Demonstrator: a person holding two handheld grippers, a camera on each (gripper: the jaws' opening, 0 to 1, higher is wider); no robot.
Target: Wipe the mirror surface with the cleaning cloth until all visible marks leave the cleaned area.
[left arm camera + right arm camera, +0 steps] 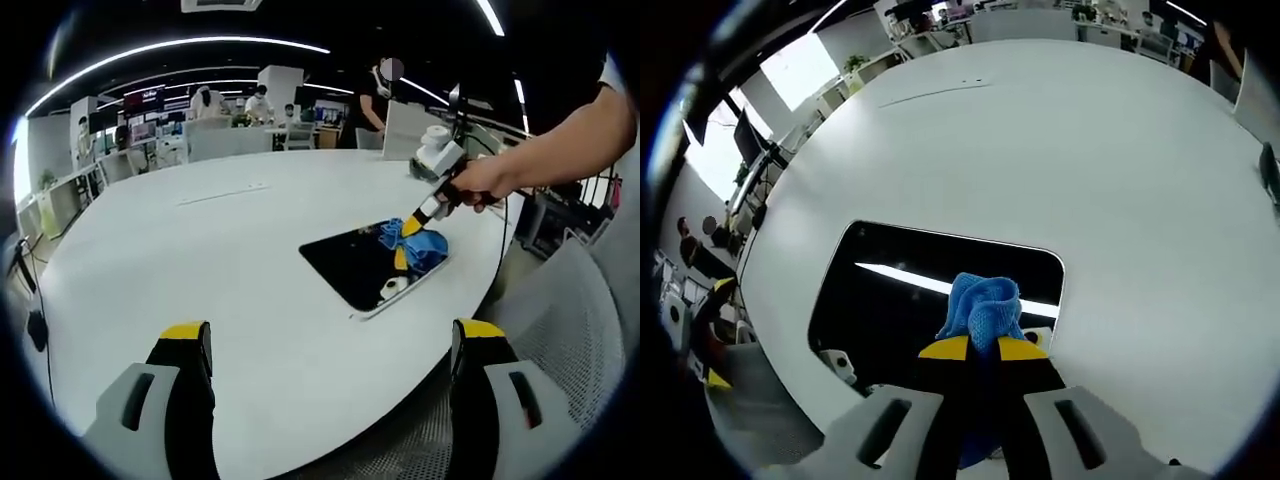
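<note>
A dark rectangular mirror (362, 265) lies flat near the right edge of a white table (200, 250). A hand holds my right gripper (406, 238) over the mirror's far end, shut on a blue cleaning cloth (425, 248) that is pressed to the glass. In the right gripper view the cloth (982, 308) bunches up between the yellow-tipped jaws of my right gripper (983, 347), resting on the mirror (900, 300), which reflects a ceiling light. My left gripper (330, 335) hovers open above the table's near edge, apart from the mirror, with nothing between its fingers.
The person's bare forearm (560, 150) reaches in from the right. A grey mesh chair (560, 330) sits beside the table's right edge. Desks, monitors and people (258, 103) fill the office behind. Bare tabletop (1060, 130) stretches beyond the mirror.
</note>
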